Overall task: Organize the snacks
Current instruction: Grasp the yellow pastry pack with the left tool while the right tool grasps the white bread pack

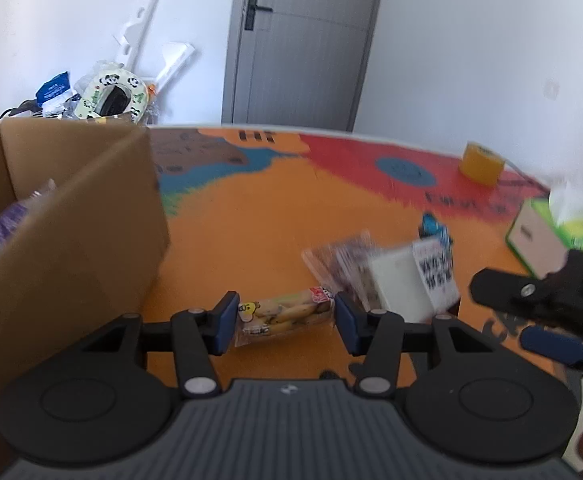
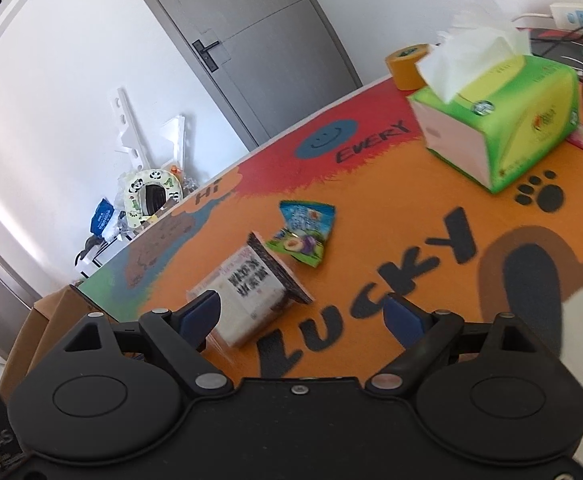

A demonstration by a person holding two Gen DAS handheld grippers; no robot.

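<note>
Banana-print snack packet (image 1: 282, 316) flat on orange mat (image 1: 251, 240), left gripper (image 1: 287, 320) pads flanking its ends, contact unclear, white snack pack (image 1: 411, 280) just right, cardboard box (image 1: 71, 232) left, right gripper (image 2: 303, 316) spread wide, empty, tissue box (image 2: 503, 120) beyond.

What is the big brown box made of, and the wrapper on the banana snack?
The brown box looks like plain matte cardboard: dull tan walls with a folded crease, no shine. The banana snack seems wrapped in thin glossy plastic film: printed pictures and flat crimped ends, though it is too small to be sure.
</note>
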